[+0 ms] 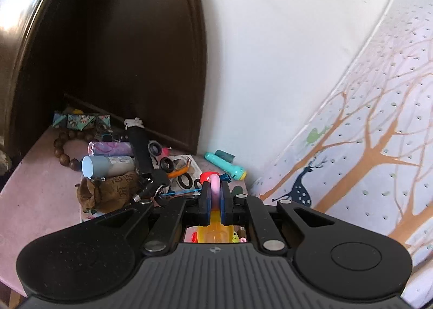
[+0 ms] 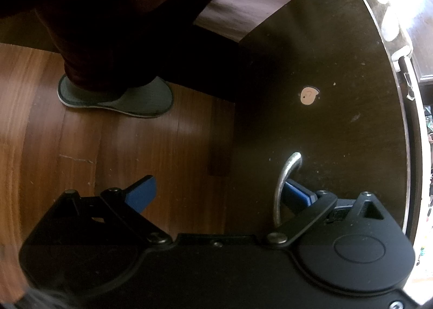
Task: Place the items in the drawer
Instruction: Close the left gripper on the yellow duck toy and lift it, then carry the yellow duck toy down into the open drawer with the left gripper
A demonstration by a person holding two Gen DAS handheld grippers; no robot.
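Right wrist view: the dark drawer front [image 2: 324, 65] fills the frame, heavy and stiff; its curved metal handle [image 2: 284, 187] is the place to pull. The right gripper [image 2: 216, 192] is spread wide, one finger hooked behind it. The left gripper [image 1: 215, 195] pinches a light plastic toy [image 1: 213, 187] (pink loop, probably slippery) above the cluttered surface [image 1: 35, 187].

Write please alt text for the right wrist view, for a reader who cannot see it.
The right gripper is open, with one blue finger hooked behind the curved metal handle of a dark wooden drawer front. To the left are wood floor and a grey slipper.
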